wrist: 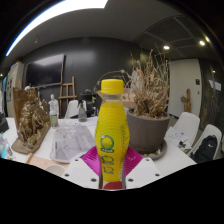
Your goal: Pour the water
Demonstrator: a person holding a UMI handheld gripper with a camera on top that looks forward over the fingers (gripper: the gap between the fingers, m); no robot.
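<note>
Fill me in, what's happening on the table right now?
A hand-held gripper has a yellow bottle with a yellow cap between its two fingers, whose pink pads sit against the bottle's lower sides, so it looks gripped. The bottle stands upright and capped, and no pouring has begun. Just beyond it on the white table are a potted dry plant, a sheet of paper and a clear bottle further back. No cup or glass to pour into is clearly visible.
</note>
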